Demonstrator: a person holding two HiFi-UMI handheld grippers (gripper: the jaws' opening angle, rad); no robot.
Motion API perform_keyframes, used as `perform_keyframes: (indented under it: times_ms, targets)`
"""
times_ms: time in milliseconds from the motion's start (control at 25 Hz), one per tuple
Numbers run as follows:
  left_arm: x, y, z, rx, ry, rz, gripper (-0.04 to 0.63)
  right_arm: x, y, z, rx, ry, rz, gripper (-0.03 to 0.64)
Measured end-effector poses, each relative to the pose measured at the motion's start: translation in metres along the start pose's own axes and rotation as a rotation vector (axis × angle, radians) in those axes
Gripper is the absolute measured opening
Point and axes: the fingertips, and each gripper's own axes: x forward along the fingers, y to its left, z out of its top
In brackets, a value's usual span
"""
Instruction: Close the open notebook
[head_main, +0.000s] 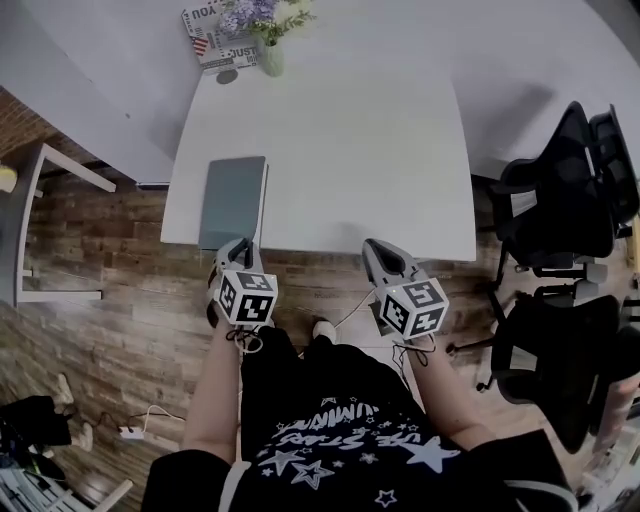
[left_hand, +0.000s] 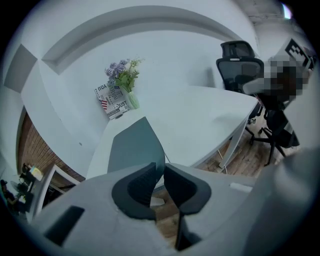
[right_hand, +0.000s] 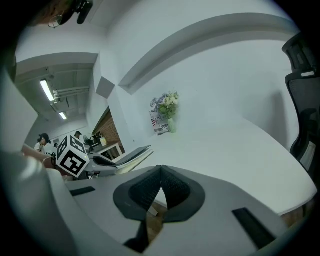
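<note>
The notebook (head_main: 233, 200) lies on the front left of the white table (head_main: 350, 150) with its grey-green cover up and its pages covered. My left gripper (head_main: 236, 243) hangs just off the table's front edge, its tips at the notebook's near end. In the left gripper view the jaws (left_hand: 159, 170) are all but closed, with nothing between them and the notebook (left_hand: 135, 147) just beyond. My right gripper (head_main: 375, 245) is at the front edge further right, clear of the notebook, tips touching (right_hand: 161, 172). That view shows the notebook (right_hand: 125, 157) side-on.
A vase of flowers (head_main: 268, 45) and a printed card (head_main: 210, 40) stand at the table's far left corner. Black office chairs (head_main: 560, 200) crowd the right side. A small side table (head_main: 40, 220) stands left over the wood floor. The person stands close to the table's front edge.
</note>
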Motion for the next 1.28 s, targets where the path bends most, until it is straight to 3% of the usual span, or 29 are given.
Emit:
perform_keyframes:
  times_ms: [200, 320, 360, 440, 600, 760, 960, 1280]
  targets:
    - [0.008, -0.01, -0.005, 0.004, 0.045, 0.004, 0.088, 0.002, -0.004, -0.006, 0.018, 0.011, 0.017, 0.003]
    - [0.012, -0.023, -0.009, 0.011, 0.06, -0.047, 0.145, 0.007, -0.003, -0.007, 0.023, 0.009, 0.028, 0.003]
    - [0.011, -0.027, -0.01, 0.007, 0.061, -0.061, 0.191, 0.008, -0.003, -0.007, 0.022, 0.009, 0.032, 0.003]
    - [0.006, -0.032, -0.01, -0.014, 0.047, -0.07, 0.243, 0.01, 0.0, -0.007, 0.016, 0.012, 0.042, 0.003]
    - [-0.021, -0.035, -0.007, -0.101, -0.015, -0.069, 0.265, 0.014, 0.012, -0.001, -0.012, 0.008, 0.068, 0.003]
    - [-0.059, -0.037, -0.014, -0.219, -0.085, -0.067, 0.265, 0.016, 0.031, 0.006, -0.038, -0.009, 0.098, 0.003]
    - [-0.103, -0.043, -0.039, -0.314, -0.132, -0.032, 0.264, 0.008, 0.063, 0.01, -0.079, -0.027, 0.156, 0.003]
    - [-0.2, -0.051, -0.092, -0.44, -0.219, 0.082, 0.082, -0.033, 0.128, -0.003, -0.161, -0.061, 0.249, 0.002]
